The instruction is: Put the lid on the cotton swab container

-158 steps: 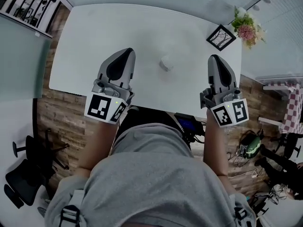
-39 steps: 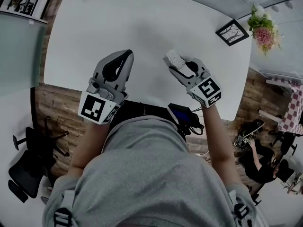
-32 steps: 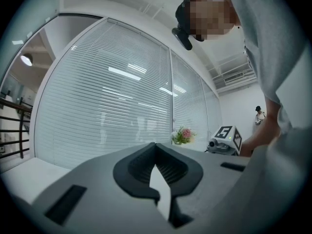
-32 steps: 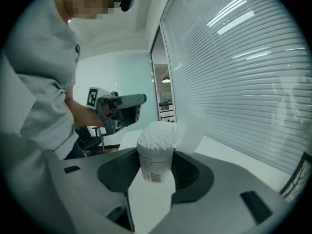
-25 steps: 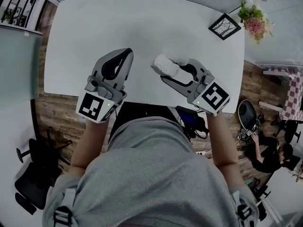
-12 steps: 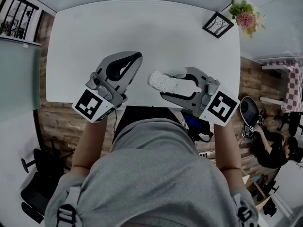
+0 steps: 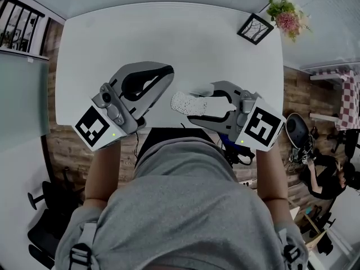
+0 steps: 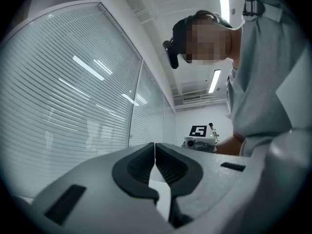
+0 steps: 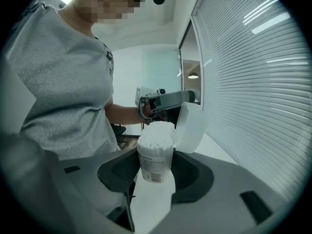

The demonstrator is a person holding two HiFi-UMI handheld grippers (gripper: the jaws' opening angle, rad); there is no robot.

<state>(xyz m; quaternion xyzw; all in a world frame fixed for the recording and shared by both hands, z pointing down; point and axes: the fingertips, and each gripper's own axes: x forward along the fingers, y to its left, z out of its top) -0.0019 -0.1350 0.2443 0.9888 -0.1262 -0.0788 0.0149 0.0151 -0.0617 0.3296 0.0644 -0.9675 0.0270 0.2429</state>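
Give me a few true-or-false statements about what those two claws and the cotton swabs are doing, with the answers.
1. The right gripper is clamped on the cotton swab container. True.
2. The container's lid is closed over the swabs. False: it stands open to one side, with the swab tips bare.
3. The left gripper grips the lid. False: its jaws are shut together on nothing.
4. A framed picture stands at the table's far corner. True.

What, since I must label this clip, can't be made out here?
- Label print on the cotton swab container: too small, right gripper view.
- How the lid attaches: joint behind the swabs, right gripper view.
- Lid's outline: white against the white table, head view.
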